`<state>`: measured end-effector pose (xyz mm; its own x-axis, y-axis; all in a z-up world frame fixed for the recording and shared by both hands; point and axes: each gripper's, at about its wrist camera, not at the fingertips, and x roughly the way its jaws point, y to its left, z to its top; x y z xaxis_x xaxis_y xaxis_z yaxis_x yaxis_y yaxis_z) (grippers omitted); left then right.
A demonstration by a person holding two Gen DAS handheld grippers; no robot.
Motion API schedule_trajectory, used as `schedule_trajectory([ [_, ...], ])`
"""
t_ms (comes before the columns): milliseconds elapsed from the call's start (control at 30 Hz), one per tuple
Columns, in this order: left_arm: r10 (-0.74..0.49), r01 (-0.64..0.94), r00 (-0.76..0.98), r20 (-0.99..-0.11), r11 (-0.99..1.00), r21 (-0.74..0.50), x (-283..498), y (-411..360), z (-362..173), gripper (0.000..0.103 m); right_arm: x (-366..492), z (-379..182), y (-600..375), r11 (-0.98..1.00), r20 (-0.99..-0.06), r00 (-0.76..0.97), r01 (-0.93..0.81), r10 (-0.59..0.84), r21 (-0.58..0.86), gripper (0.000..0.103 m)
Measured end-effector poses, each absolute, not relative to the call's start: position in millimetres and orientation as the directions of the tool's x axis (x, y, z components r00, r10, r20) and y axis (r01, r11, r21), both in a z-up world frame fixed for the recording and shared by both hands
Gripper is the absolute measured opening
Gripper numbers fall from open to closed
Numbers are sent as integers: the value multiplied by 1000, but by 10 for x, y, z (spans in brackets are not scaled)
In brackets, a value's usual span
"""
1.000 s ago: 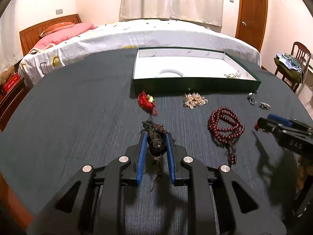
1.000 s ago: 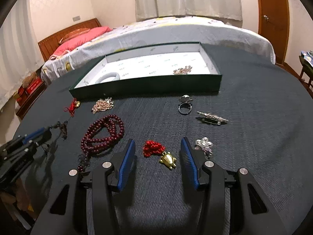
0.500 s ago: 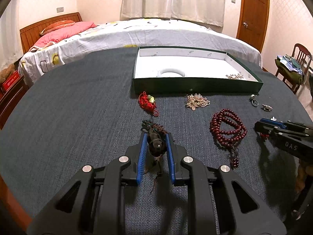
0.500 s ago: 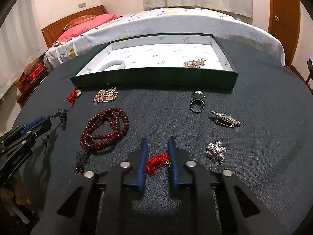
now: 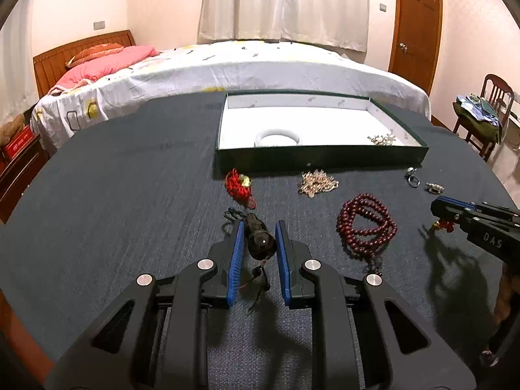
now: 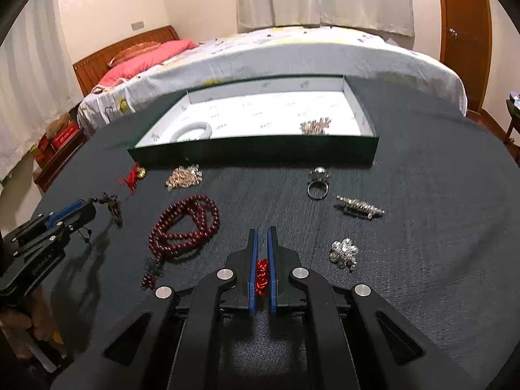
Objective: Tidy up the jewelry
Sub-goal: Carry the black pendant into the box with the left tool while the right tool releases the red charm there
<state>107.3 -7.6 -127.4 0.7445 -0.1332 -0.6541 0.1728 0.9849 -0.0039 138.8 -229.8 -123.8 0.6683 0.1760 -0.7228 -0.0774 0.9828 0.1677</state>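
My left gripper [image 5: 258, 227] is shut on a dark gourd-shaped pendant [image 5: 259, 242]; its cord dangles below the pads. In the right wrist view the left gripper [image 6: 86, 208] sits at the left with the pendant's knotted end [image 6: 112, 206] sticking out. My right gripper [image 6: 261, 232] is shut on a red tassel charm [image 6: 261, 276], pinched deep between the blue pads. The left wrist view shows the right gripper [image 5: 437, 208] at the right edge with the charm's red cord [image 5: 442, 226] under its tip. A green box [image 5: 318, 159] [image 6: 253, 151] with white lining stands beyond both grippers.
The box holds a white bangle [image 6: 193, 130] and a sparkly piece [image 6: 314, 126]. On the dark cloth lie a red knot charm [image 6: 133, 175], a gold chain cluster [image 6: 183, 177], a dark red bead necklace [image 6: 185, 224], a ring [image 6: 318, 183], a bar brooch [image 6: 359, 208] and a silver flower brooch [image 6: 343, 253]. A bed stands behind.
The right jaws went from wide open around the red tassel charm on the cloth to shut on it. The left gripper kept its hold on the dark pendant.
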Motion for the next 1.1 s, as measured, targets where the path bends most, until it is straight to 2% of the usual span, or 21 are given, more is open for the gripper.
schedule_trajectory([
  [1100,-192,220,833,-519,975,-7,1119,-249,-607,20,1389,-538,-2358,974,-586,783,-113,209,196,6],
])
